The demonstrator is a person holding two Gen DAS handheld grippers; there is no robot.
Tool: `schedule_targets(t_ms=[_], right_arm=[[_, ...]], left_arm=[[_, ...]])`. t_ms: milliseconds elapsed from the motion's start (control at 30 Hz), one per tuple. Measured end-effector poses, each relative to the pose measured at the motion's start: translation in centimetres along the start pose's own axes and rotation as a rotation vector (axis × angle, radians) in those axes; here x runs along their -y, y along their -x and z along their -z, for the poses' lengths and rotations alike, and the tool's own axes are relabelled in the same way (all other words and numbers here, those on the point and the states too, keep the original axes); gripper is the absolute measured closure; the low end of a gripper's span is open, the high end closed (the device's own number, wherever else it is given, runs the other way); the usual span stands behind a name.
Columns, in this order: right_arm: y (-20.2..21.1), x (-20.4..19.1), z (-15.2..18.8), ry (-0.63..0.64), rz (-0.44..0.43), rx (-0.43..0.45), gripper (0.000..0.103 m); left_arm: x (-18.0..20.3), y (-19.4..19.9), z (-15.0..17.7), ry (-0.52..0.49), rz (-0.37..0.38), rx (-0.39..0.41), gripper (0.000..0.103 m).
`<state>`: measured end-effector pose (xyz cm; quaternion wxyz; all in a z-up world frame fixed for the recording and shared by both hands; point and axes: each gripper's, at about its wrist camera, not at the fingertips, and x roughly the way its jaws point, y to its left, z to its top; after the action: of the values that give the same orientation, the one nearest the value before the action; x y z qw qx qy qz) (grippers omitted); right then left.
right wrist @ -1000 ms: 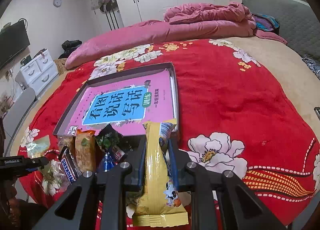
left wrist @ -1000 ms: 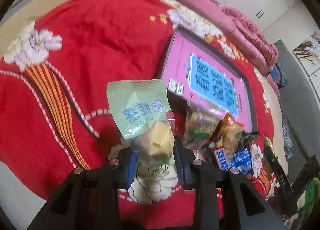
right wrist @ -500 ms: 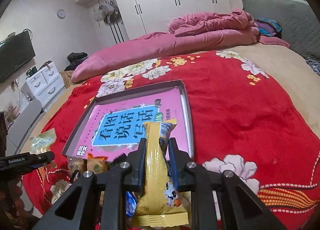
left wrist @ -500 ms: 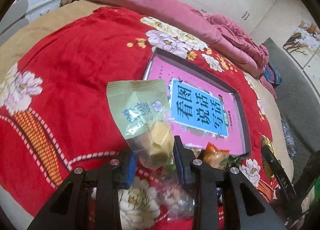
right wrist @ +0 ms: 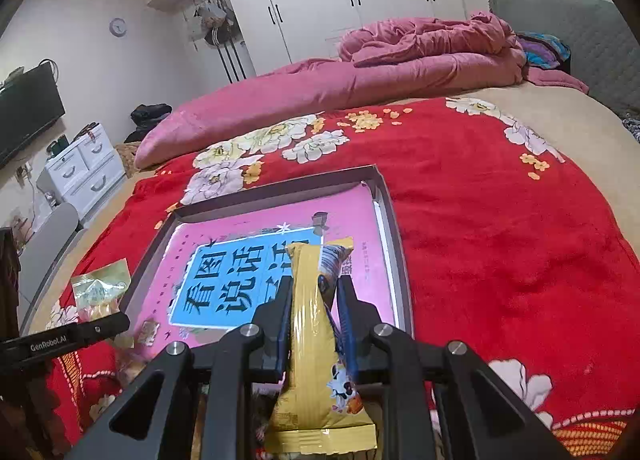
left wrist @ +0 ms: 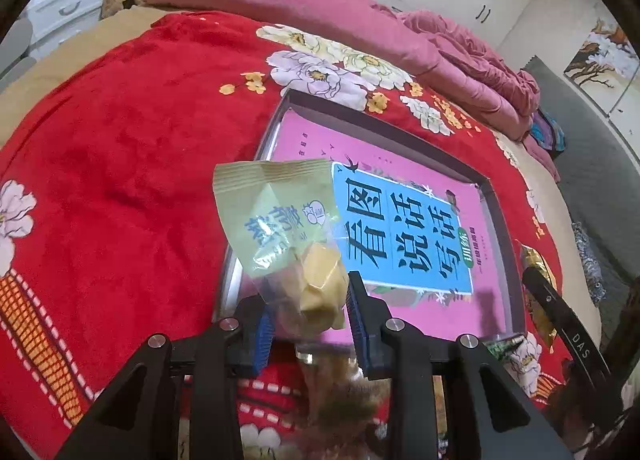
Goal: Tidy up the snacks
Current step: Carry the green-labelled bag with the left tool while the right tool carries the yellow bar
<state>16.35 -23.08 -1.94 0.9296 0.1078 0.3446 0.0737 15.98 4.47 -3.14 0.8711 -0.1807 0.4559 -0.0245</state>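
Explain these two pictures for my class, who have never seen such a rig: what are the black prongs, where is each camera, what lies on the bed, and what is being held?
No robot here: a person holds a two-finger gripper in each hand, each carrying a forward-looking fisheye camera. In the left camera's picture, the left gripper is shut on a pale green snack packet with yellowish pieces inside. In the right camera's picture, the right gripper is shut on a long yellow snack wrapper. Ahead, on a red flowered blanket, lies a shallow grey tray holding a pink book. More snacks show blurred below the grippers.
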Motion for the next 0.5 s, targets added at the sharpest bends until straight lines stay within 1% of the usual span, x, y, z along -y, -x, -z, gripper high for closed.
schedule_targets(t_ms=[167, 333, 500], right_arm=[[-1.6, 0.3, -0.5, -0.012, 0.008, -0.015, 0.081], [-3.6, 0.4, -0.6, -0.012, 0.017, -0.056, 0.081], [-4.4, 0.1, -0.5, -0.001, 0.026, -0.071, 0.081]], left_arm=[[0.4, -1.4, -0.5, -0.017, -0.011, 0.0, 0.069], [0.4, -2.8, -0.6, -0.025, -0.026, -0.016, 0.069], [0.4, -3.3, -0.6, -0.035, -0.031, -0.014, 0.069]])
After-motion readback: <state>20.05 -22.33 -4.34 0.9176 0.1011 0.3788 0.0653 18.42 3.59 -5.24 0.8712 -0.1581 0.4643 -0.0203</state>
